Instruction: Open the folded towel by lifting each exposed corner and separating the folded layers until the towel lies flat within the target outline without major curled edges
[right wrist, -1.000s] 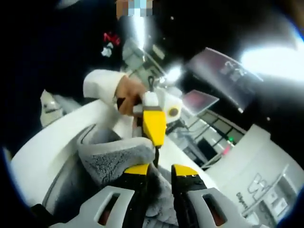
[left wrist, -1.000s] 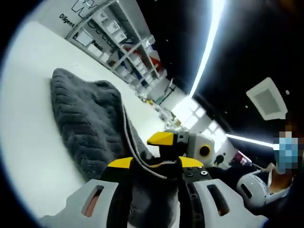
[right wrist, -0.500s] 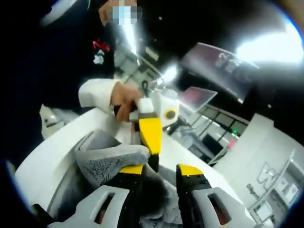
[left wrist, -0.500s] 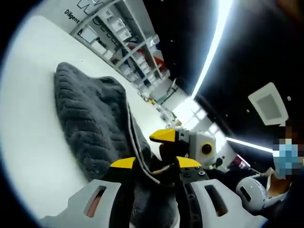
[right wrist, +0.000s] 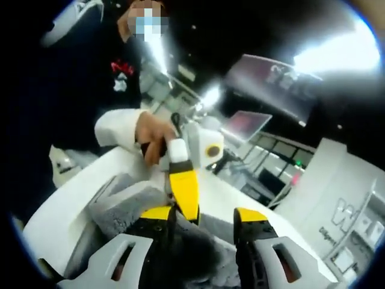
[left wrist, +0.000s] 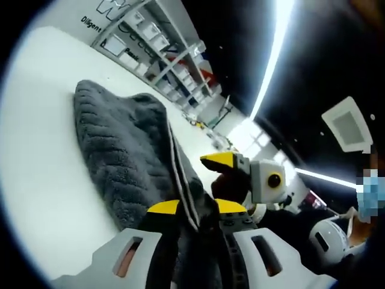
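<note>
A dark grey ribbed towel (left wrist: 120, 150) lies bunched on the white table (left wrist: 42, 180), its pale hem running down between my left gripper's jaws. The left gripper (left wrist: 197, 208) is shut on that raised edge. Just beyond it, the right gripper (left wrist: 224, 168) hovers over the same fold. In the right gripper view the towel (right wrist: 123, 201) shows its lighter fleecy side under the jaws. The right gripper (right wrist: 204, 214) stands open with its yellow tips wide apart over the cloth. The left gripper (right wrist: 183, 192) comes in from the left, held by a hand (right wrist: 150, 135) in a white sleeve.
Shelving with white bins (left wrist: 150, 45) stands past the table's far edge. A person in dark clothes (right wrist: 114, 78) stands close behind the table. Screens and desks (right wrist: 246, 126) fill the room's background. Bare white tabletop (left wrist: 36, 120) lies left of the towel.
The right gripper's jaws have spread apart over the towel. The left gripper has closed a little on the hem, and the towel edge sits deeper between its jaws.
</note>
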`<act>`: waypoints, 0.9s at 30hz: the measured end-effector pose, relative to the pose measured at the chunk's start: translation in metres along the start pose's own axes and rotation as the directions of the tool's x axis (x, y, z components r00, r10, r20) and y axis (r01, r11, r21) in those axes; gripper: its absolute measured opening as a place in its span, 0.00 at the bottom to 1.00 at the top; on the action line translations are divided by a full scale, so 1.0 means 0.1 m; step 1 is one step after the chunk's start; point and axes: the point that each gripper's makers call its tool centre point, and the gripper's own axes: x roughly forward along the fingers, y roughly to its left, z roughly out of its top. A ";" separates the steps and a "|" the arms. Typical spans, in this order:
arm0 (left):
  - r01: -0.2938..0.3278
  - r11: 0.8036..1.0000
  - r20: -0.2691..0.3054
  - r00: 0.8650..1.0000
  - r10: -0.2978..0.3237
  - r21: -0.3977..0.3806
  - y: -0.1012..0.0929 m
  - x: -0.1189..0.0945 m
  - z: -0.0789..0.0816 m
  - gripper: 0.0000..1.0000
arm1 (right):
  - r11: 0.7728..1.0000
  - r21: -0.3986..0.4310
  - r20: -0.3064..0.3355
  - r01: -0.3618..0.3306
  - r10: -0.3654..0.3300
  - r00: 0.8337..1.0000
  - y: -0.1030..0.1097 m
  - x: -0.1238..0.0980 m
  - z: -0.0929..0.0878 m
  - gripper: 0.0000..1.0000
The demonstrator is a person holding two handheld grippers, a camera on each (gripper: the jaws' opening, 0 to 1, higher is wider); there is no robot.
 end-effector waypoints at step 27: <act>-0.025 0.980 -0.021 0.999 0.030 0.195 -0.20 0.12 -0.20 0.15 | 0.999 -0.032 0.041 -0.022 0.024 0.999 0.08 0.00 0.08 0.45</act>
